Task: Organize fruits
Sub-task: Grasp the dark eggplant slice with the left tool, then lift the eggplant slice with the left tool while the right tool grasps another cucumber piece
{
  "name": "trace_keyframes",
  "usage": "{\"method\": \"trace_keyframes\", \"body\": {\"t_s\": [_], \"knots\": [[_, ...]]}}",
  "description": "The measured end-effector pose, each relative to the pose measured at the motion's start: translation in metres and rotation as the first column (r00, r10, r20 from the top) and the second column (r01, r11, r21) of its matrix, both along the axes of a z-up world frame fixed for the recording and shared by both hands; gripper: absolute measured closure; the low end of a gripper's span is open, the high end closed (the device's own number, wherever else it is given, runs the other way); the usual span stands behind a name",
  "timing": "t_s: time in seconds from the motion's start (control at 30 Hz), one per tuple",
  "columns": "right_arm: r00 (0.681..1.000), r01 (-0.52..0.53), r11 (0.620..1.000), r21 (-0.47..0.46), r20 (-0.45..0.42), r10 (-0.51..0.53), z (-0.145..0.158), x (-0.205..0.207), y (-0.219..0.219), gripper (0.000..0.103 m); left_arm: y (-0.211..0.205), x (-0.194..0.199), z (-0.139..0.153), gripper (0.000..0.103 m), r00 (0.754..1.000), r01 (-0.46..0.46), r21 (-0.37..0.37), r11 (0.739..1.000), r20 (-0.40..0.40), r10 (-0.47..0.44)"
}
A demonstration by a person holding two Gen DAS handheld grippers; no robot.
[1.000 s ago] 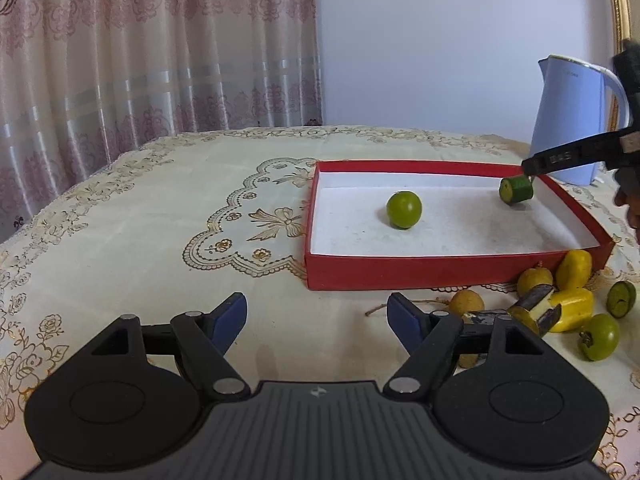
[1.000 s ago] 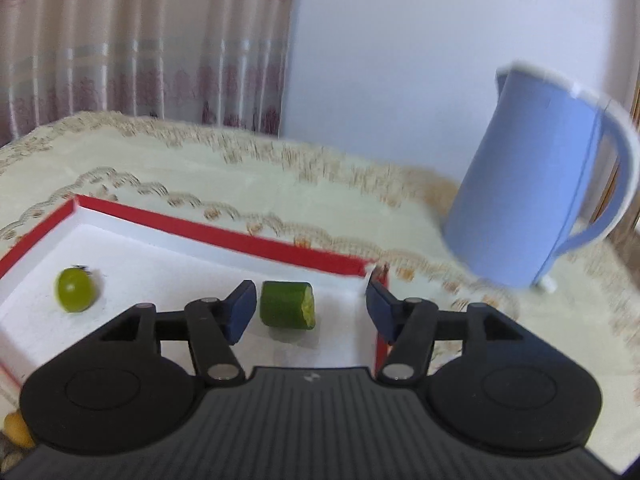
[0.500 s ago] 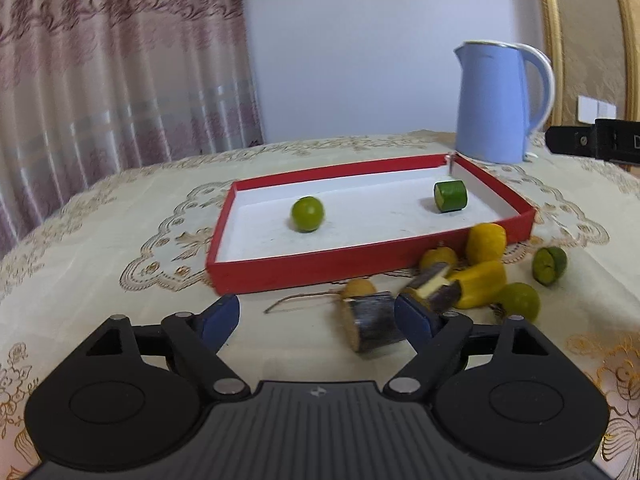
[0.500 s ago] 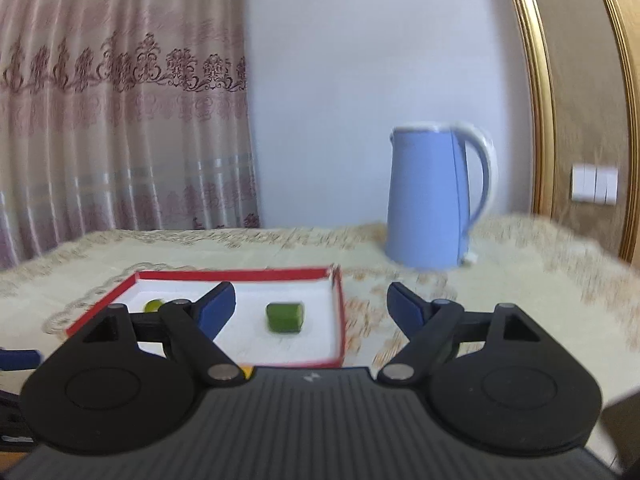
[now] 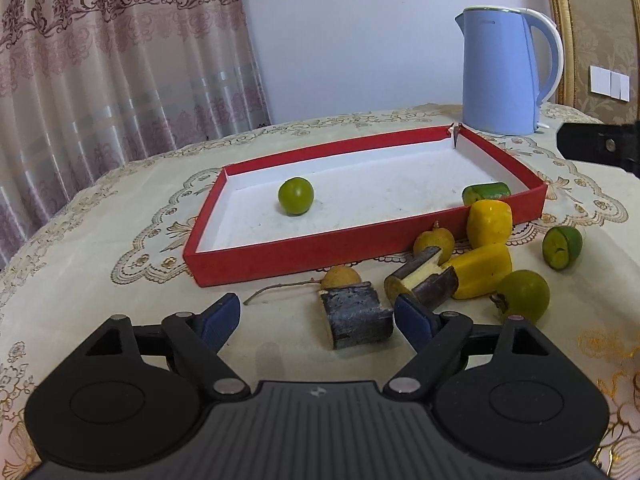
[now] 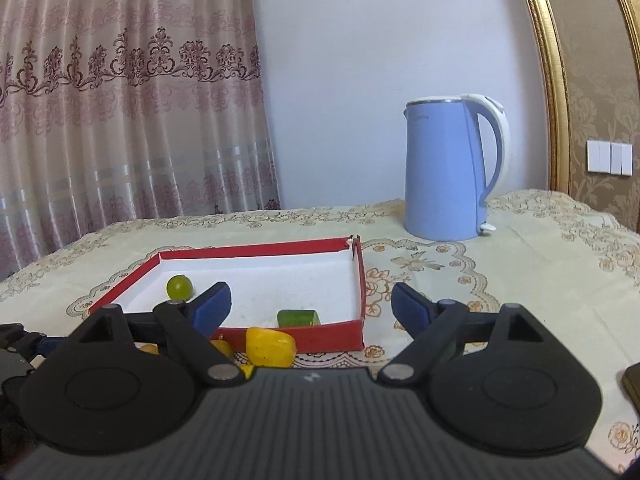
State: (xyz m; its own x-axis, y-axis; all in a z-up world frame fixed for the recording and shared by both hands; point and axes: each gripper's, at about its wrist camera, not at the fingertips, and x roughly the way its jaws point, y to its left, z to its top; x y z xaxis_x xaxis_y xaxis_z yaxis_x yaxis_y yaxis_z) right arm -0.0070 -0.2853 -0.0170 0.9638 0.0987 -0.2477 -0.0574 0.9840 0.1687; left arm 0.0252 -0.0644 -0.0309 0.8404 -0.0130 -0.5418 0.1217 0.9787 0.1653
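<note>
- Your left gripper [image 5: 318,318] hangs low over the worktop [image 5: 100,248], released; its jaws have just been closing a little, and nothing is pinched between them.
- A dark block of cut fruit [image 5: 354,314] lies on the cloth between the blue pads, closer to the right-hand one; you cannot tell whether that pad touches it.
- Your right gripper [image 6: 310,306] is also released, with its jaws just having been opening and nothing between them; it sits back from the red tray's [image 6: 332,338] near corner.
- Inside the red tray you have a round green fruit [image 5: 296,196] toward the left and a cut green piece [image 5: 486,191] against the near wall on the right.
- Outside the tray, just beside its near wall, sits the loose pile: a yellow chunk [image 5: 490,222] touching the wall, a second yellow piece [image 5: 482,270] below it, a dark-skinned piece with a pale core [image 5: 422,278], two small tan fruits, a whole green fruit [image 5: 522,290] and a halved green fruit [image 5: 562,242] further right.
- A blue kettle [image 6: 446,168] stands on the worktop behind the tray's far right corner, apart from it.
</note>
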Motion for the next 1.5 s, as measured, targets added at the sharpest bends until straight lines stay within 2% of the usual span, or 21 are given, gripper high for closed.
{"method": "trace_keyframes", "body": {"t_s": [0.07,0.1,0.13,0.17,0.2,0.33,0.53,0.7,0.87,0.93,1.07,1.2,1.37,1.5], "knots": [[1.0,0.011,1.0,0.007,-0.005,-0.011,-0.002,-0.001,-0.004,0.017,0.001,0.005,-0.001,0.045,1.0,0.007,-0.027,1.0,-0.029,-0.008],[1.0,0.018,1.0,0.006,-0.008,-0.018,-0.003,-0.001,-0.005,0.016,0.002,0.007,-0.003,0.052,0.999,0.011,-0.047,0.999,-0.047,-0.013],[1.0,0.022,1.0,0.006,-0.01,-0.022,-0.003,-0.001,-0.006,0.015,0.004,0.01,-0.005,0.062,0.997,0.016,-0.062,0.998,-0.069,-0.021],[1.0,0.025,1.0,0.007,-0.011,-0.025,-0.004,-0.002,-0.007,0.014,0.005,0.011,-0.007,0.068,0.996,0.022,-0.077,0.997,-0.082,-0.028],[1.0,0.026,1.0,0.007,-0.011,-0.026,-0.004,-0.003,-0.008,0.013,0.008,0.011,-0.007,0.07,0.996,0.025,-0.095,0.995,-0.081,-0.032],[0.999,0.033,0.999,-0.006,-0.009,-0.034,-0.004,-0.005,-0.008,0.012,0.017,0.009,-0.008,0.07,0.996,0.038,-0.114,0.993,-0.075,-0.047],[0.999,0.049,0.999,-0.008,-0.019,-0.049,-0.008,-0.005,-0.011,0.012,0.022,0.01,-0.008,0.07,0.997,0.035,-0.104,0.994,-0.071,-0.042],[0.997,0.067,0.998,-0.02,-0.024,-0.068,-0.009,-0.007,-0.015,0.012,0.015,0.011,-0.01,0.07,0.998,0.035,-0.055,0.998,-0.046,-0.038],[0.996,0.084,0.996,-0.034,-0.038,-0.086,-0.01,-0.008,-0.019,0.013,0.024,0.01,-0.007,0.07,0.997,0.051,-0.098,0.994,-0.05,-0.056],[0.995,0.083,0.996,-0.04,-0.051,-0.085,-0.011,-0.009,-0.02,0.013,0.031,0.006,-0.003,0.07,0.998,0.055,-0.113,0.992,-0.023,-0.058],[0.992,0.085,0.996,-0.027,-0.094,-0.087,-0.013,-0.009,-0.025,0.013,0.045,0.002,0.002,0.07,0.999,0.028,-0.094,0.995,0.018,-0.026],[0.991,0.064,0.998,-0.013,-0.115,-0.065,-0.017,-0.007,-0.027,0.014,0.056,0.004,0.003,0.07,1.0,0.002,-0.099,0.995,0.009,-0.001],[0.991,0.054,0.993,-0.108,-0.118,-0.067,-0.019,-0.006,-0.015,0.015,0.064,0.003,0.003,0.07,1.0,-0.004,-0.112,0.994,-0.003,0.004],[0.986,0.027,0.991,-0.135,-0.16,-0.048,-0.024,0.0,-0.009,0.024,0.066,0.0,0.009,0.07,1.0,-0.004,-0.118,0.993,0.021,0.007]]}}
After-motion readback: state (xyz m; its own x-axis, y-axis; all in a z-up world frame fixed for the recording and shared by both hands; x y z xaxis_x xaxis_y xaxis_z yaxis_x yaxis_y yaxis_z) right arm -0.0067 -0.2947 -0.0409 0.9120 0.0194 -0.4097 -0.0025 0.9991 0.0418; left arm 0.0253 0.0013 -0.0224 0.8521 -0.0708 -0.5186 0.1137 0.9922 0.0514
